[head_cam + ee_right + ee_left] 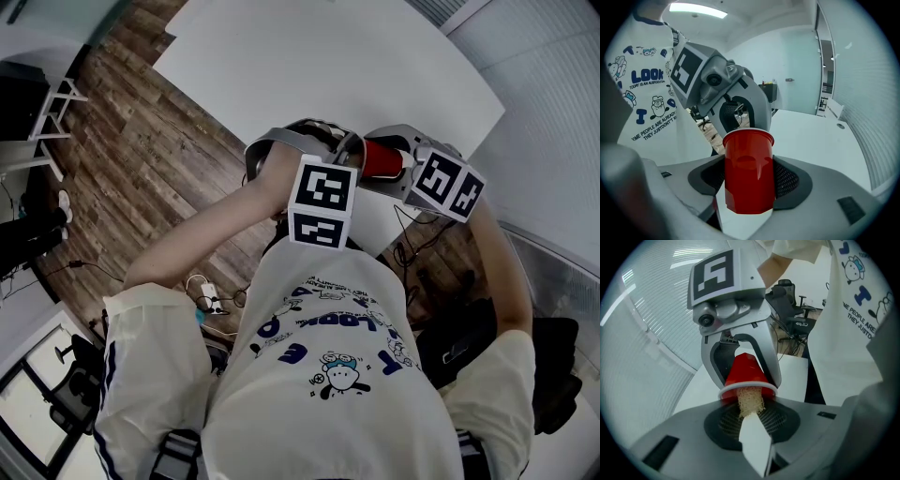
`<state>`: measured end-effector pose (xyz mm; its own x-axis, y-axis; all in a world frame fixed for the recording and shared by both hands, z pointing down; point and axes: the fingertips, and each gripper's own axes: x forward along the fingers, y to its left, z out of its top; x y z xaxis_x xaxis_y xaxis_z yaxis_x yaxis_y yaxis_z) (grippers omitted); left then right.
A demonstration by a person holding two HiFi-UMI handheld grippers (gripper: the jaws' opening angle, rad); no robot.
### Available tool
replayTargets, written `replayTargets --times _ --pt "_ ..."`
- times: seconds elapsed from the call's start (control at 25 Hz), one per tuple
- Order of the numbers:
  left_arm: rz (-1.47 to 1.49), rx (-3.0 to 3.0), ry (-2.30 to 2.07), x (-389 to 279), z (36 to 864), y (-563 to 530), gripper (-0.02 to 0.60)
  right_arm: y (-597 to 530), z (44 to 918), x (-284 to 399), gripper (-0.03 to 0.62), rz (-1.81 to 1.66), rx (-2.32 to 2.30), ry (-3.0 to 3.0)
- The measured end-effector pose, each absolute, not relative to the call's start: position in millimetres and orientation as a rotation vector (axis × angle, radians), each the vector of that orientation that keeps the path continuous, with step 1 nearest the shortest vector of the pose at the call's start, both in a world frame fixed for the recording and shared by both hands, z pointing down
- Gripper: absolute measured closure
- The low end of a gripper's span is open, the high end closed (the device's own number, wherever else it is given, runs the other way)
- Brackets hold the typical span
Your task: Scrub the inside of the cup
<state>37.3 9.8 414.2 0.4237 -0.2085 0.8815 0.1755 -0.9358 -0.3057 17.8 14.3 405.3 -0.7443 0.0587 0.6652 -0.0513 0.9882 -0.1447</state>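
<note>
GRIP: red cup was clamped between the right gripper jaws, mouth presented to the opposite jaws for access | TOOL: scrubber was pinched in the narrowed left gripper jaws, head seated in the cup mouth just ahead

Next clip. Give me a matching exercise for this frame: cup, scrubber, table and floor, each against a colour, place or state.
Things:
1. cup
2. scrubber
3. table
4. floor

Descriptions:
A. dark wood planks
B. red, clamped in the right gripper
C. white, broad flat top
D. beige head in the cup's mouth, white handle in the left gripper

Pairs: 1-B; 2-D; 3-C; 4-A
</note>
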Motion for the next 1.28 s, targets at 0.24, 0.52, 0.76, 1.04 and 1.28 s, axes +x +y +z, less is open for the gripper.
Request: replayTargets --times 0.24,0.52,0.76,1.04,1.28 --pt "-1.474 -2.186 0.05 38 412 4 0.48 10 405 19 0.307 0.236 0.023 -2.419" --pt "-1.42 -2.072 0.082 40 407 -3 0.479 5 403 21 0.306 0.332 0.045 -2.459" --pt "-1.378 -1.975 0.109 41 402 -8 0.479 3 399 22 0.307 0.447 0.061 -2.495" --pt "-1.307 -1.87 0.138 46 394 -12 0.479 1 394 24 0.306 0.579 0.077 -2.528" --pt "-1.278 -1.877 0.165 51 391 -14 0.479 0 393 25 0.306 0.545 0.103 -2.523"
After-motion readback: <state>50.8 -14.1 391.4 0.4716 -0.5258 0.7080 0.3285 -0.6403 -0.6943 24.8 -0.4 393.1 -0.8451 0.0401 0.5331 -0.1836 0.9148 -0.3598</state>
